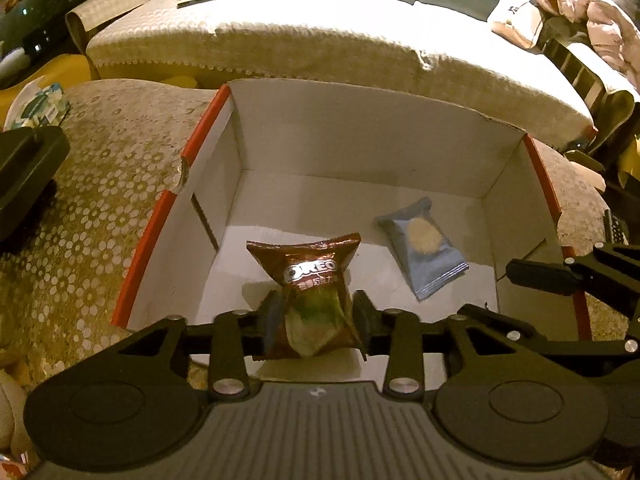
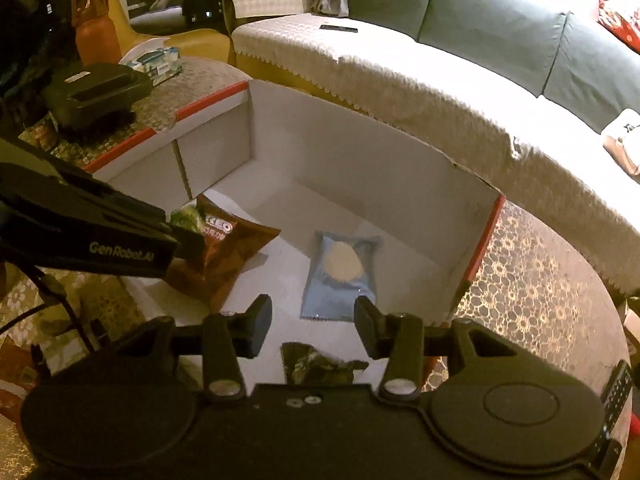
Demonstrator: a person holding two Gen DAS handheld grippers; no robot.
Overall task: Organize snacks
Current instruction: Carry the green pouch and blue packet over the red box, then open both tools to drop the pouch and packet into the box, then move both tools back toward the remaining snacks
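Two grippers: left gripper (image 1: 314, 316) pinches the Oreo packet (image 1: 314, 280) near its lower end, over the box (image 1: 360, 136); right gripper (image 2: 314, 320) has its fingers spread and holds nothing.
Packet position: inside the box opening, near the left wall; whether its far end touches the floor cannot be told.
Already stowed: blue wrapper (image 1: 424, 250) lies flat on the box floor, apart from the Oreo packet.
Risk, grip: the foil is slick and crumpled, and held by one end; likely to slip or swing out early.
Risk, crowding: the right gripper hovers close beside the left, so a careless move could knock them together.
Unidentified: dark wrapper (image 2: 320, 364) below the right fingers, possibly outstanding.
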